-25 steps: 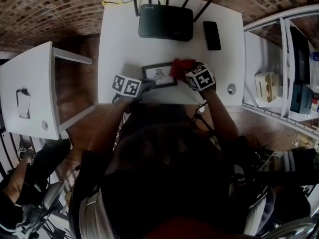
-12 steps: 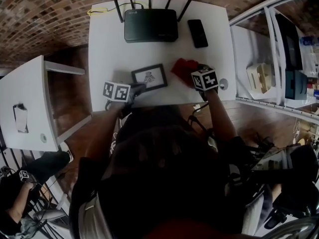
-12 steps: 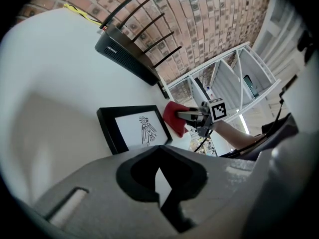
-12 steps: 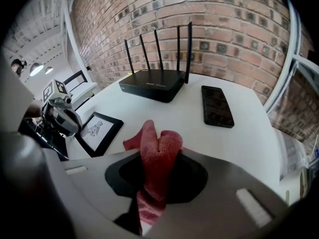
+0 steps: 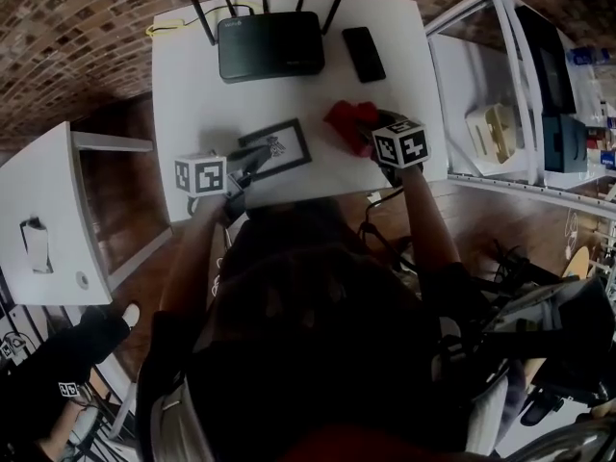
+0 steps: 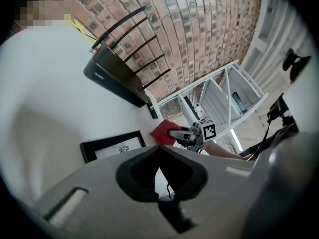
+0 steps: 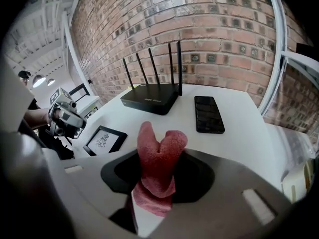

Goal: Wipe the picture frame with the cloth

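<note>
The black picture frame (image 5: 279, 147) (image 7: 104, 140) lies flat on the white table (image 5: 188, 94). My left gripper (image 5: 248, 159) (image 6: 159, 156) is shut with nothing in it, and its tips hang over the frame's near left corner. To the right of the frame sits the red cloth (image 5: 346, 118) (image 6: 162, 132), apart from it. My right gripper (image 5: 371, 133) (image 7: 159, 158) has just been opening its jaws. The cloth (image 7: 158, 156) stands bunched between them, with dark space on both sides.
A black router (image 5: 269, 46) with several antennas stands at the table's far edge, a black phone (image 5: 364, 54) to its right. A white shelf unit (image 5: 500, 123) stands right of the table, a smaller white table (image 5: 48, 210) to its left.
The cloth has come off the frame's right end and now sits beside it, moved there by the right gripper. The left gripper has lifted and drawn back toward the frame's left corner.
</note>
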